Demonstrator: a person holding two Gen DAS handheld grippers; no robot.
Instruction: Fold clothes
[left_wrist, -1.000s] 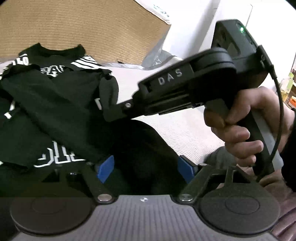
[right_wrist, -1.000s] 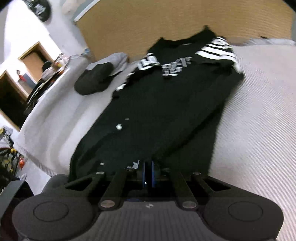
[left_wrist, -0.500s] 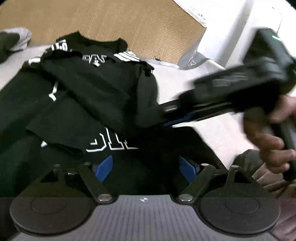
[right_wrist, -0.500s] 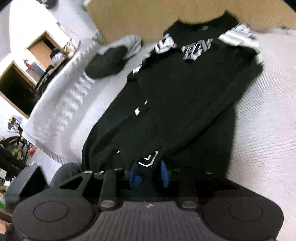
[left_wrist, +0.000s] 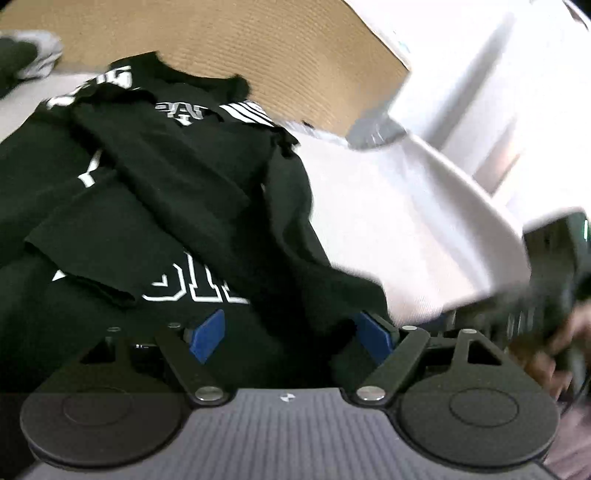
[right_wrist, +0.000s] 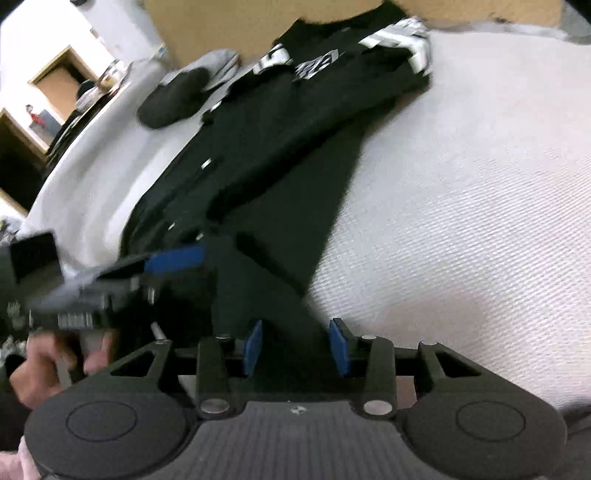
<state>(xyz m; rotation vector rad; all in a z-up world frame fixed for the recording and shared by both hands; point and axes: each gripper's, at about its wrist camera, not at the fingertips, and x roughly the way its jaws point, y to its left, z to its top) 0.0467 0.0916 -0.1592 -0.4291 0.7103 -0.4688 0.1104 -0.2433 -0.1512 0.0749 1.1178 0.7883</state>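
- Black jersey with white lettering (right_wrist: 295, 122) lies on white ribbed bed cover (right_wrist: 461, 192), centre frame.
- Left claw (left_wrist: 291, 332) gapes wide over fabric.
- Right claw (right_wrist: 297, 347), jaws just opening, pads clear of the hem between them.

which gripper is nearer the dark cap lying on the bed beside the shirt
Left. The left gripper sits on the black shirt's cap side, below the dark cap; the right gripper is over the shirt's bottom edge, farther away.

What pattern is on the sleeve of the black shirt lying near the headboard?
White stripes on black, on the shirt's sleeve; clearest in the right wrist view.
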